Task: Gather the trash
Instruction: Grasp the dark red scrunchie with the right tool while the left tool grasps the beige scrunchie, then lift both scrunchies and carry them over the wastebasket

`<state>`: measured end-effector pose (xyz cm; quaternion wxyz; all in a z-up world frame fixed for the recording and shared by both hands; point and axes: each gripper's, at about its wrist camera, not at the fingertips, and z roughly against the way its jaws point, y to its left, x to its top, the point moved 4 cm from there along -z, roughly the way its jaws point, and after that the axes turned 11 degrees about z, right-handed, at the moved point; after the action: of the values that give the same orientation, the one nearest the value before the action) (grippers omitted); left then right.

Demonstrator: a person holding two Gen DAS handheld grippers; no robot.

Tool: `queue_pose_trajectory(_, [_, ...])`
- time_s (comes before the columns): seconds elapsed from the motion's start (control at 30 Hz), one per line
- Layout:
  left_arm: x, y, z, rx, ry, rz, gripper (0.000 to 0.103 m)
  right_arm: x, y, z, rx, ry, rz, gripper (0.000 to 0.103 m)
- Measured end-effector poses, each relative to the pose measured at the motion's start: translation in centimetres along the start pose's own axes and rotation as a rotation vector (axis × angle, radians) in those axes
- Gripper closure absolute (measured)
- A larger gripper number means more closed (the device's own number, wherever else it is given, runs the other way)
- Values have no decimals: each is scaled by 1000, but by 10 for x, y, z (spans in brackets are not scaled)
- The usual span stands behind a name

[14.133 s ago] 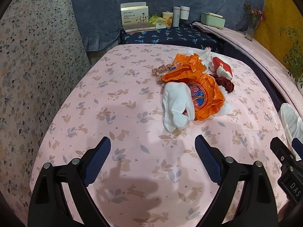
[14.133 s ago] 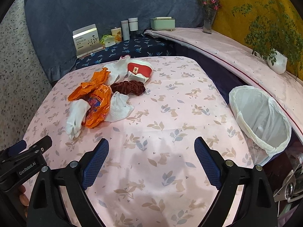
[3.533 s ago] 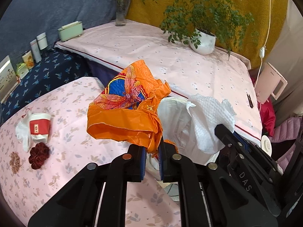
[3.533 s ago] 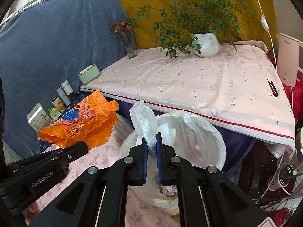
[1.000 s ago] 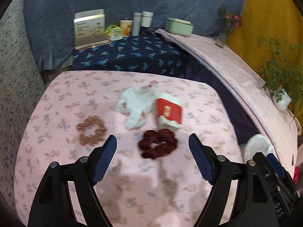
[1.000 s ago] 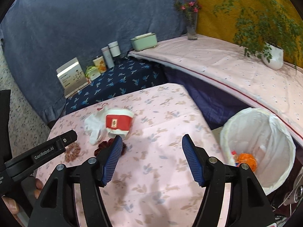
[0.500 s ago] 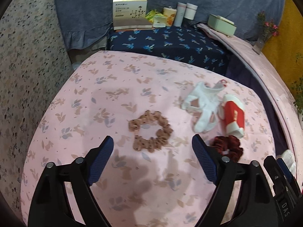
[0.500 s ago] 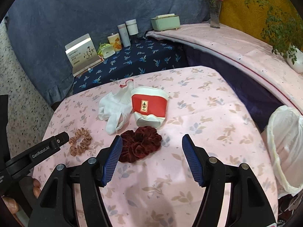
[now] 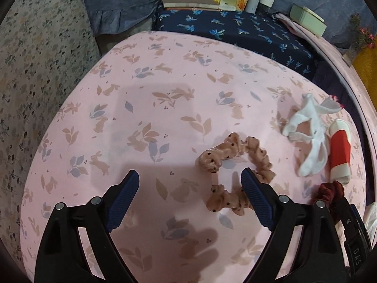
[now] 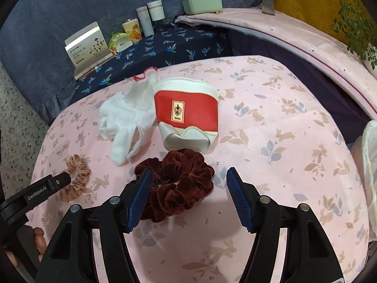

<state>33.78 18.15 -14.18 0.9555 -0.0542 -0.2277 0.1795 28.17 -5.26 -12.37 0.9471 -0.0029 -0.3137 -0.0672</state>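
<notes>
A pink table (image 10: 294, 141) is filling the centre; a red-and-white cup (image 10: 187, 115), white glove (image 10: 127, 122), dark red scrunchie (image 10: 179, 184) and pink scrunchie (image 9: 233, 174) are lying on it.

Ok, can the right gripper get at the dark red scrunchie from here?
Probably yes: the right gripper is open, the dark red scrunchie lies between its fingers on the pink cloth, nothing covering it.
</notes>
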Motion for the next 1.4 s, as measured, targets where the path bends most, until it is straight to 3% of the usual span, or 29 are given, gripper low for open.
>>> queue_pose_trajectory(0.2, [-3, -3, -11, 11, 6, -19, 19, -11, -2, -16, 4, 30, 0, 40])
queue_pose_trajectory(0.3, [-6, -8, -10, 11, -9, -46, 23, -14, 0, -14, -9, 21, 23, 45])
queue_pose_trajectory(0.4, [-10, -17, -7, -9, -22, -86, 44, -16, 2, -12, 4, 23, 34, 62])
queue_pose_trajectory(0.43, [-11, -20, -5, -19, -20, -96, 56, -16, 3, -11, 11, 26, 38, 69])
queue_pose_trajectory(0.53, [-16, -30, -1, -45, -7, -124, 92, -19, 4, -5, 27, 33, 47, 78])
queue_pose_trajectory(0.9, [-48, -65, 41, -127, -16, -183, 96, -23, -17, 49, 23, -52, 41, 83])
queue_pose_trajectory(1.4, [-103, -156, 131, -271, -92, -342, 96, -19, -99, 146, -27, -227, -64, 83])
